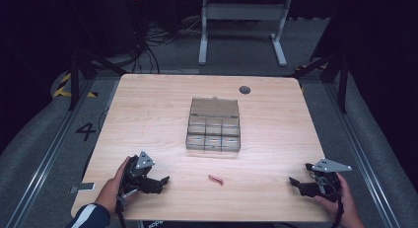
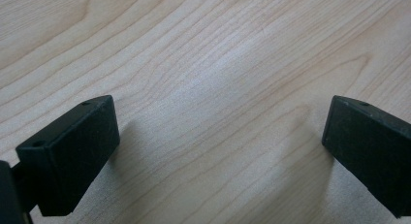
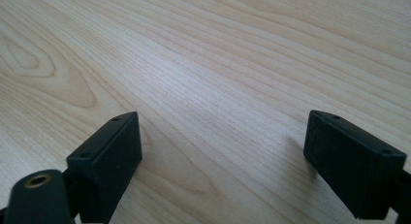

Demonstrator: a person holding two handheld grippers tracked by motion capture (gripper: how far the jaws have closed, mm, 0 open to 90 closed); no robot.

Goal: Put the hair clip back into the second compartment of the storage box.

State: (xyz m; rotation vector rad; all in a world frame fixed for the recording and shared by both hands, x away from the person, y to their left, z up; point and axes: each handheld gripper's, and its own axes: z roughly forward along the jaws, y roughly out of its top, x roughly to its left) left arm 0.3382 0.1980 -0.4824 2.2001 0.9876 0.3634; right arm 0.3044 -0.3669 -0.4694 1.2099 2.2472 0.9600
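We see the left claw (image 1: 158, 181) resting low on the near left part of the wooden surface (image 1: 148, 119), its jaws spread wide with nothing between them; in the left gripper view only bare wood grain lies between the two black jaws. A hand (image 1: 112, 187) grips it from behind, with a dark sleeve with a white stripe (image 1: 89, 215) at the surface's near edge. The right claw (image 1: 298, 184) sits on the near right part of the surface, also gaping wide and empty, and the right gripper view gives bare wood between its jaws. The person's other hand (image 1: 342, 201) holds it from the near side. The two claws point toward each other across the near edge.

Between them, somewhat nearer the left claw, lies a small reddish piece (image 1: 216, 179), touched by neither. Farther out, near the middle of the surface, stands a clear compartment box (image 1: 214, 132) with its lid tipped up behind it. What its compartments hold we cannot tell. A dark round grommet (image 1: 245, 89) sits near the far edge.
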